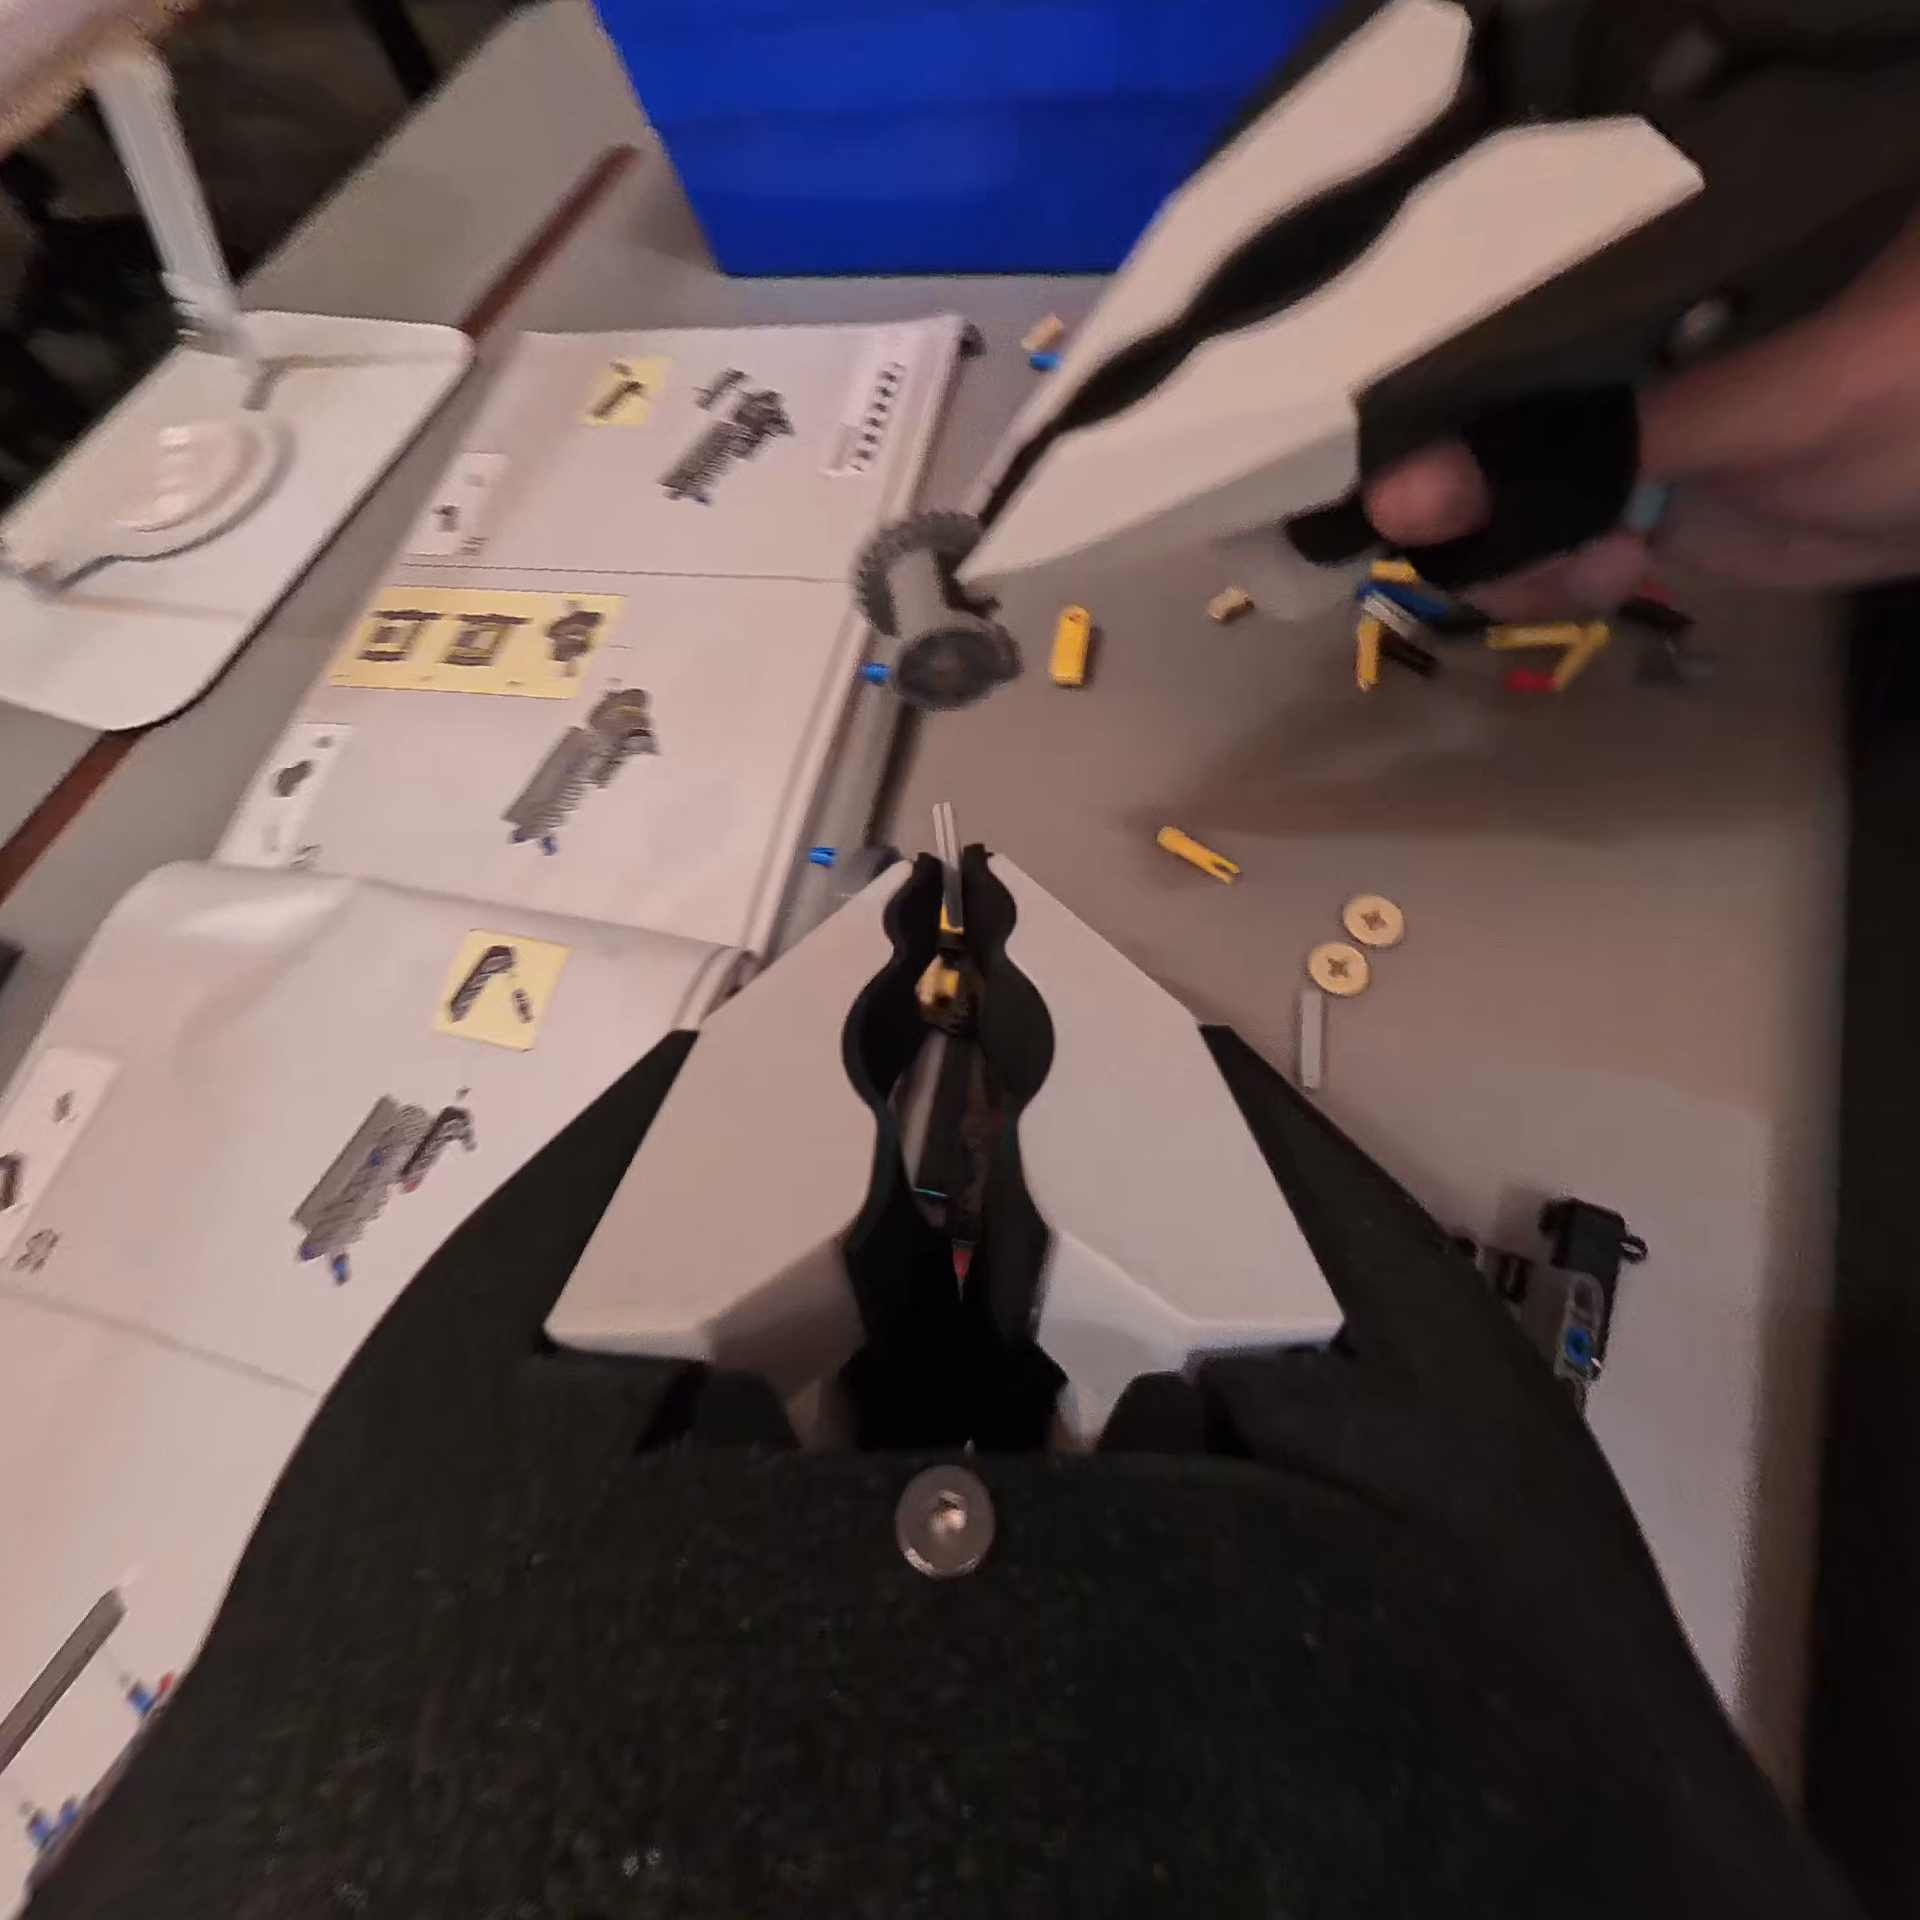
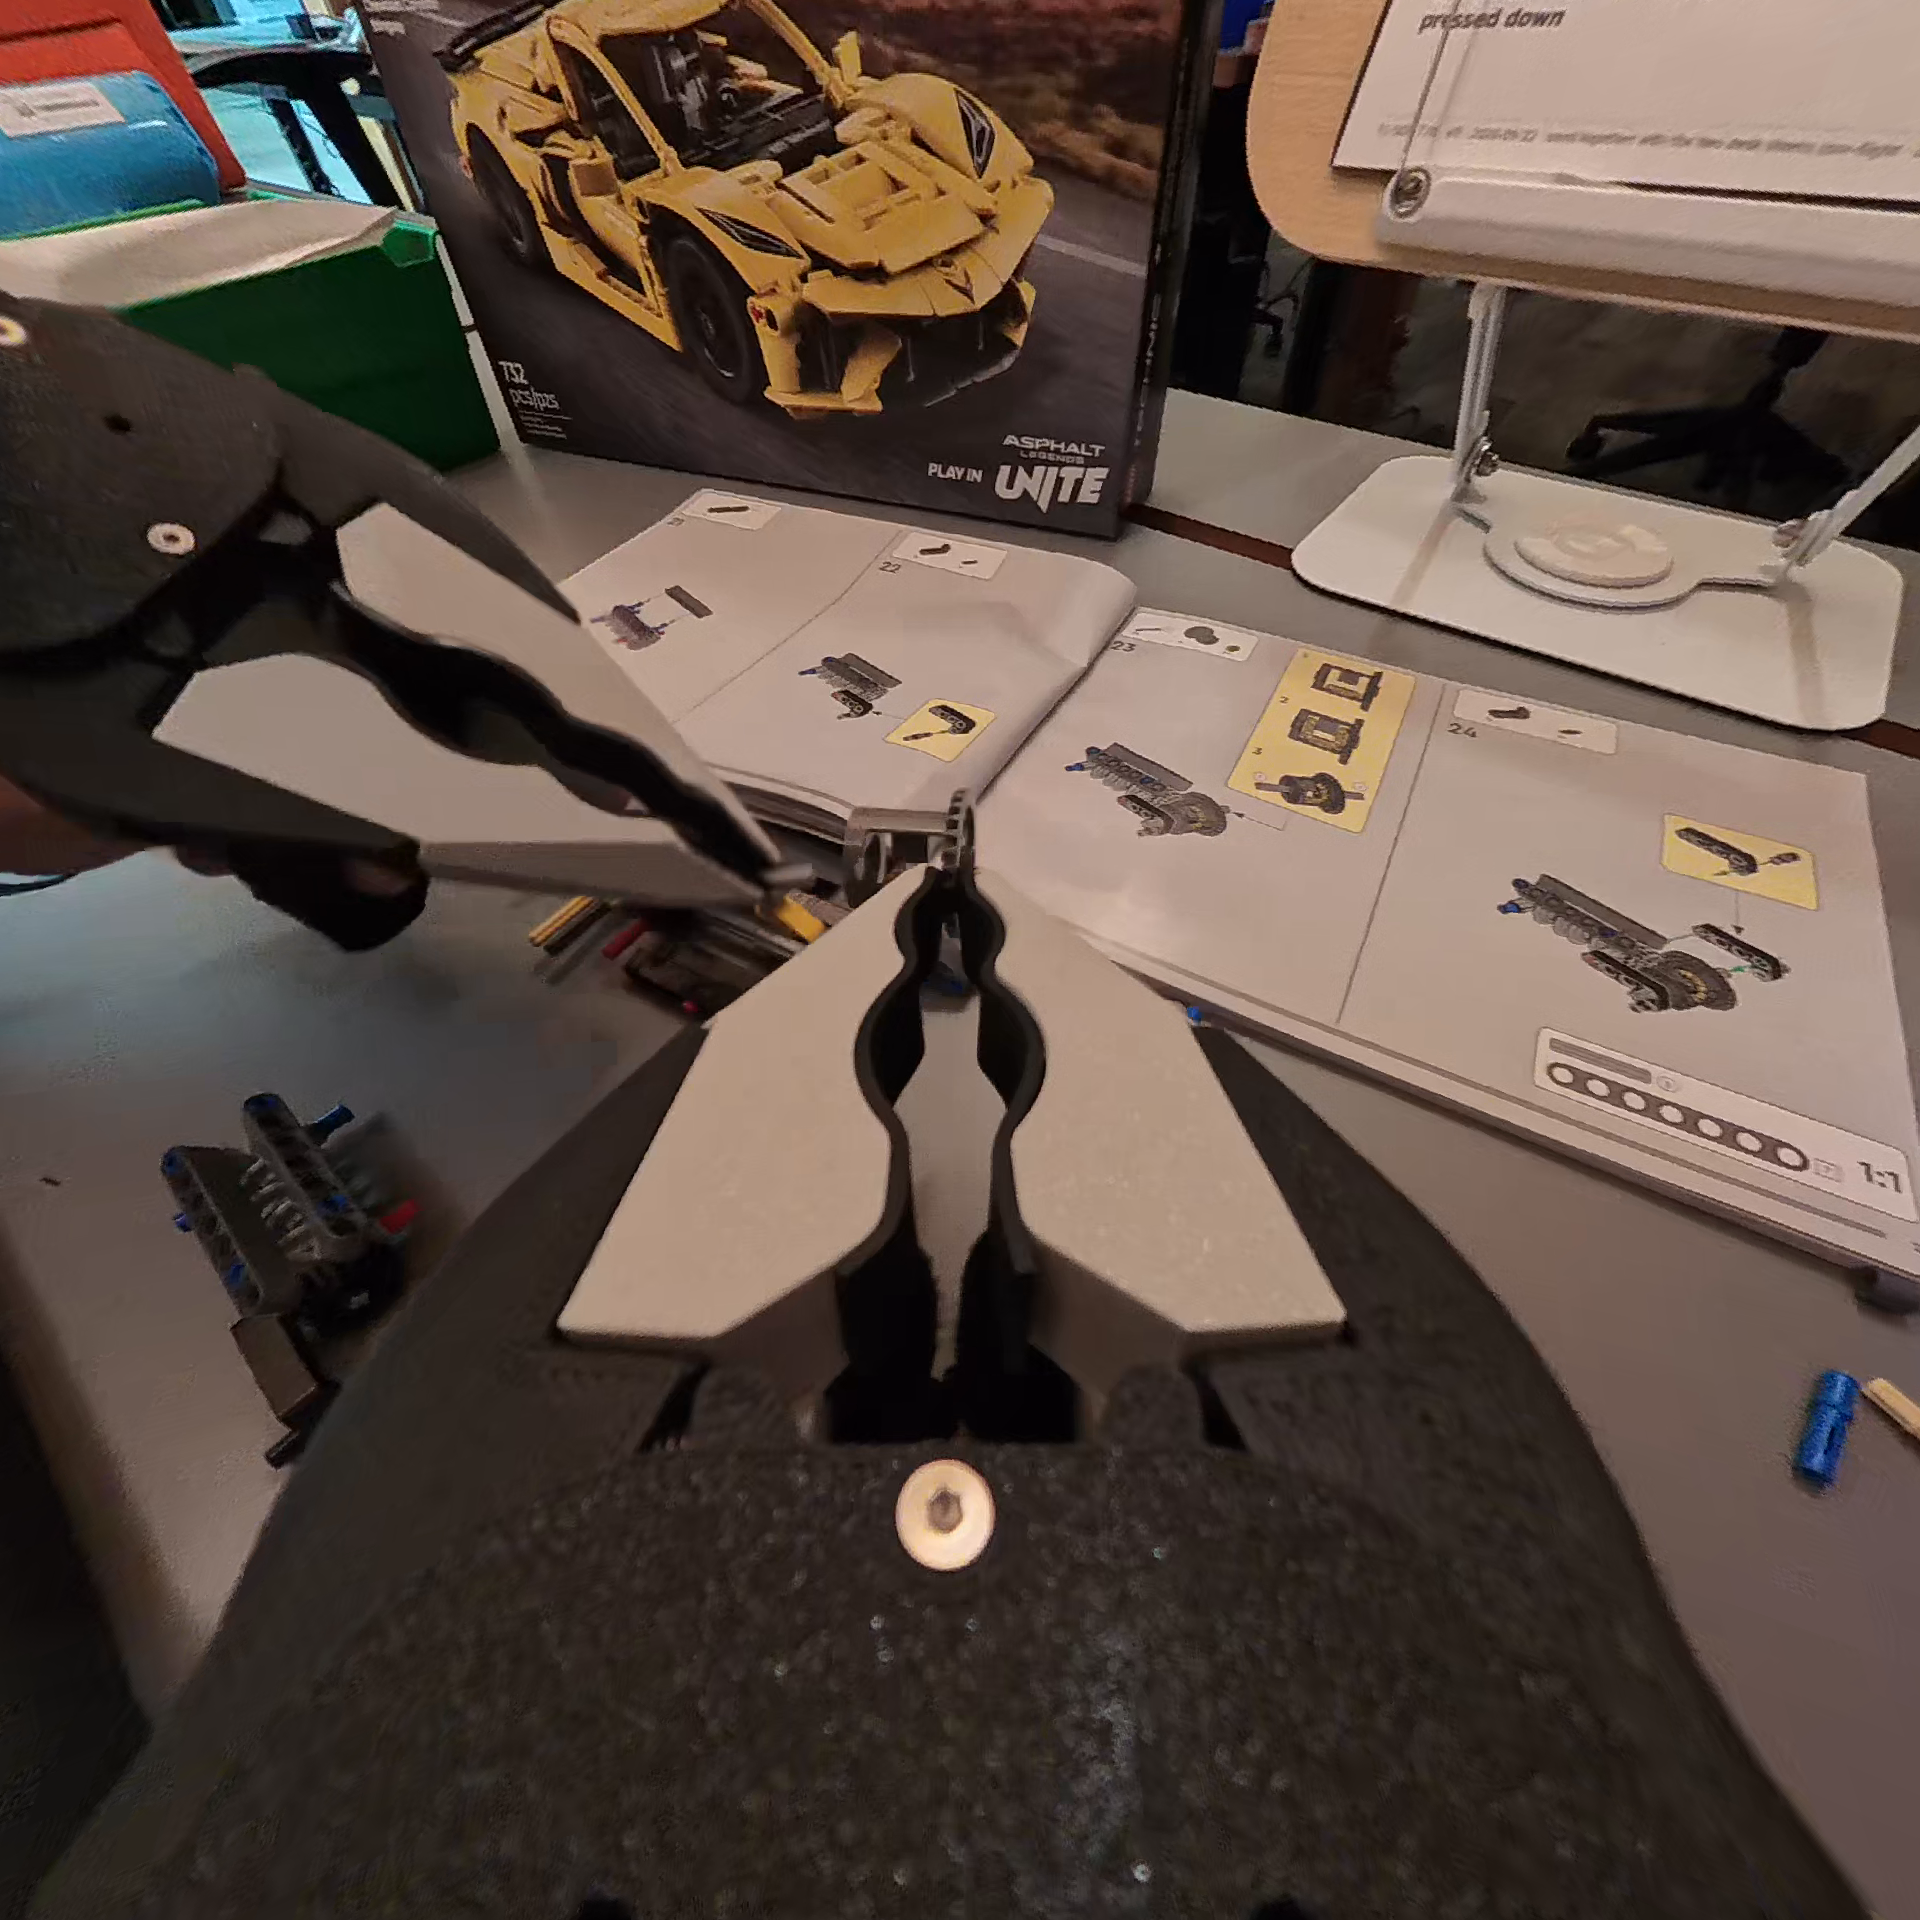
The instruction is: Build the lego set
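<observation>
My left gripper (image 1: 948,868) is shut on a thin grey axle (image 1: 945,831) whose tip pokes out past the fingertips; a small yellow-and-black piece sits on it between the jaws. My right gripper (image 2: 951,883) is shut on a grey gear assembly (image 2: 904,836) with toothed rings, held above the table. In the left wrist view the right gripper (image 1: 982,530) comes in from the upper right with the gear assembly (image 1: 925,608) at its tip. In the right wrist view the left gripper (image 2: 774,868) points its axle at the gear assembly, close beside it.
An open instruction booklet (image 2: 1247,831) lies on the grey table, the set's box (image 2: 790,249) behind it. A dark beam assembly (image 2: 281,1205) lies left. Loose pieces: a mixed pile (image 1: 1455,634), tan discs (image 1: 1356,940), a yellow pin (image 1: 1195,854), a blue pin (image 2: 1825,1423). A white stand (image 2: 1600,582) and a blue bin (image 1: 914,135) stand nearby. Across from one pair of fingers to the other is roughly 5 cm. From the left gripper's tips to the yellow pin (image 1: 1195,854) is close to 8 cm.
</observation>
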`<state>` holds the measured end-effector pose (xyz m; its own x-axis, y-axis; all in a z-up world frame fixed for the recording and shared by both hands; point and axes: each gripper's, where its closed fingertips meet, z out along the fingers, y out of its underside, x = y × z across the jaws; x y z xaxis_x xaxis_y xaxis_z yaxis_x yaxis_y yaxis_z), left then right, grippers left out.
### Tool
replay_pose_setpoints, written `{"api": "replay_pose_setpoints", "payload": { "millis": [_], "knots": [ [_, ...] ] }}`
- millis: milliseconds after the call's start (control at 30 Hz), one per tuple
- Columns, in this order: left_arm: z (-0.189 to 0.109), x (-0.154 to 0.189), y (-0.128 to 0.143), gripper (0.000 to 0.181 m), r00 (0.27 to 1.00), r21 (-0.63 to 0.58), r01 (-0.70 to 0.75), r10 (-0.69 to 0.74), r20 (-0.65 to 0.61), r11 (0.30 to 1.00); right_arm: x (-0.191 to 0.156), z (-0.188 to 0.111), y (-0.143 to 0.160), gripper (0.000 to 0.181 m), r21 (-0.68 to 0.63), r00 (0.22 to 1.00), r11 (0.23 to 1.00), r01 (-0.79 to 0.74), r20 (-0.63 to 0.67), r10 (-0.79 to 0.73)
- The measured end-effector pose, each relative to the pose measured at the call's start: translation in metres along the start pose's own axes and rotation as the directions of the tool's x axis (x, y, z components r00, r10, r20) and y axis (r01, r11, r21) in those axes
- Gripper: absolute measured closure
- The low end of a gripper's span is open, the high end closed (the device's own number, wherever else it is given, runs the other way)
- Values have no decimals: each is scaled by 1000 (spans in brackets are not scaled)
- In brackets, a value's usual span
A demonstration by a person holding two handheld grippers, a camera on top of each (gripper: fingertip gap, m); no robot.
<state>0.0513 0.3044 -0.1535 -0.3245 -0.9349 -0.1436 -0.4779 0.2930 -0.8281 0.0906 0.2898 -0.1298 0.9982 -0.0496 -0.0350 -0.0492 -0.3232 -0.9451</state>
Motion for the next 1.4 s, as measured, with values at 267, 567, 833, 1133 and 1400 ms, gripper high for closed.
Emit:
{"api": "replay_pose_setpoints", "payload": {
  "millis": [267,567,833,1133,1400],
  "knots": [
    [-6,7,-7,179,962,11,236,-232,-145,972,-6,6,2,180,-3,995,995,101,-2,-101],
    [-11,8,-4,179,910,-8,352,-344,-229,936,-18,11,4,180,-7,989,989,146,32,-146],
    [-12,9,-1,179,852,-40,440,-431,-297,897,-24,12,3,180,10,972,973,230,37,-230],
    [-14,9,1,178,805,-55,492,-478,-352,869,-32,14,4,180,17,951,952,305,43,-306],
    [-13,11,2,178,823,-51,461,-449,-348,886,-28,13,5,180,3,959,959,283,33,-283]
  ]
}}
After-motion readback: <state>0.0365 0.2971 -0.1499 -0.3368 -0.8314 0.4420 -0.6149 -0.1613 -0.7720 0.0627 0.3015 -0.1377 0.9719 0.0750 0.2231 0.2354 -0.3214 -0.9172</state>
